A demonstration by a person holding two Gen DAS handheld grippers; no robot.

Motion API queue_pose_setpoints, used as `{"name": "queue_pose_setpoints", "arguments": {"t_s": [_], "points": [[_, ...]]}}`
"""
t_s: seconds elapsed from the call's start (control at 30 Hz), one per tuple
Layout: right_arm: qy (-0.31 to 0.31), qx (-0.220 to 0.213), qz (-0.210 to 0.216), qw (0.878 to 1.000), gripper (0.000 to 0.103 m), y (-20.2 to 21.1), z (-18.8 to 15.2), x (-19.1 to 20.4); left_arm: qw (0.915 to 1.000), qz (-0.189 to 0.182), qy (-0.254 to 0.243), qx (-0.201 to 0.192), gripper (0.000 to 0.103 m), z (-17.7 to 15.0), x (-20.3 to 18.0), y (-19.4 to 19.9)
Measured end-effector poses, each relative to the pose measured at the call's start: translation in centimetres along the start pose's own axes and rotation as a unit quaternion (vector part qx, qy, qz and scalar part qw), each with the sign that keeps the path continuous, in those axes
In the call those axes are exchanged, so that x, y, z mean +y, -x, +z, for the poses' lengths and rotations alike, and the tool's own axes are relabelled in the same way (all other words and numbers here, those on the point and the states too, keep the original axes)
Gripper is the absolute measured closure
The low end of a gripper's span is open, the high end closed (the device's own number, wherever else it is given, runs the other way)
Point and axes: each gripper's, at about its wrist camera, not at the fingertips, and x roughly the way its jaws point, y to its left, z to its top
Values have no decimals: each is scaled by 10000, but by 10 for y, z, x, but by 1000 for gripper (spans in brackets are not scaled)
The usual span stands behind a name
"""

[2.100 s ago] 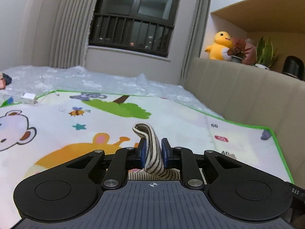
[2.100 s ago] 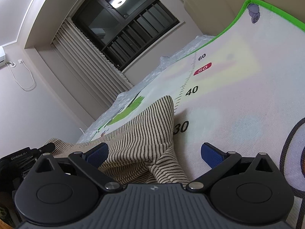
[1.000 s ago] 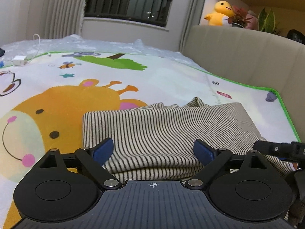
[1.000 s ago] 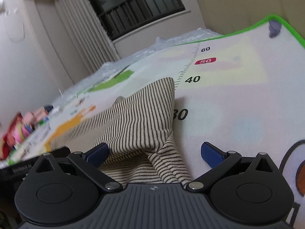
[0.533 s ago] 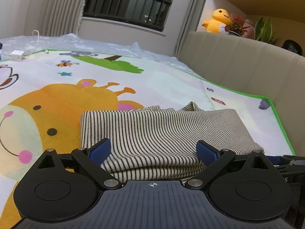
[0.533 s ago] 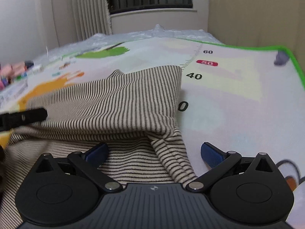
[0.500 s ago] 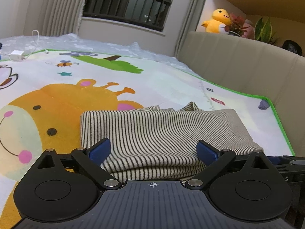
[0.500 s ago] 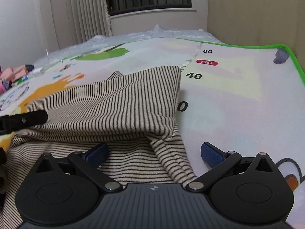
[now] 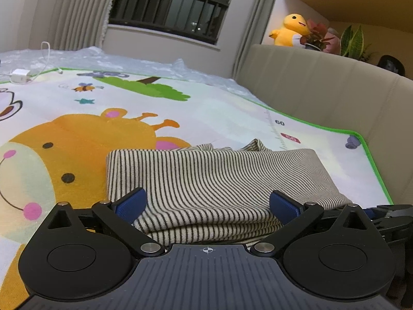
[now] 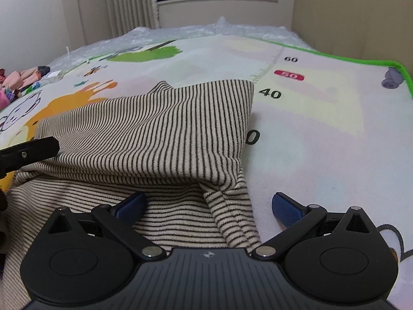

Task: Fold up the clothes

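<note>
Play mat (image 9: 77, 118), striped garment (image 9: 214, 175), both tools apparently agape.

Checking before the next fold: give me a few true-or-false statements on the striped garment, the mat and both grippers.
1. The left gripper is clamped on the striped garment. False: its jaws stand wide open, having just been opening, pads clear.
2. The garment lies folded on the play mat. True.
3. The right gripper is open. True.
4. The yellow plush toy sits on the mat. False: it sits on the ledge behind the sofa back.
</note>
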Motion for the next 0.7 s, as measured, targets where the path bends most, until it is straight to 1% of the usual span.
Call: {"name": "queue_pose_setpoints", "arguments": {"t_s": [0.1,0.27,0.37,0.43,0.57,0.63,0.7], "points": [[94,-20,55,9999,0,1,-2,0,10000,-19,-13,-5,0,0,0,0],[172,-265,-71,9995,0,5,-8,5,9999,65,-84,39,0,1,-2,-2],[271,-544,-185,9980,0,16,-12,9,9999,90,-121,50,0,1,-3,-2],[282,-759,-175,9966,0,28,-14,10,10000,53,-69,41,0,1,-1,-2],[388,-1420,-336,9885,0,60,-4,10,9999,58,-61,62,0,1,-1,-4],[565,-1905,-414,9792,0,77,9,11,9999,84,-89,75,0,1,-2,-5],[657,-2295,-407,9702,0,89,28,11,9999,91,-96,70,0,1,-3,-4]]}}
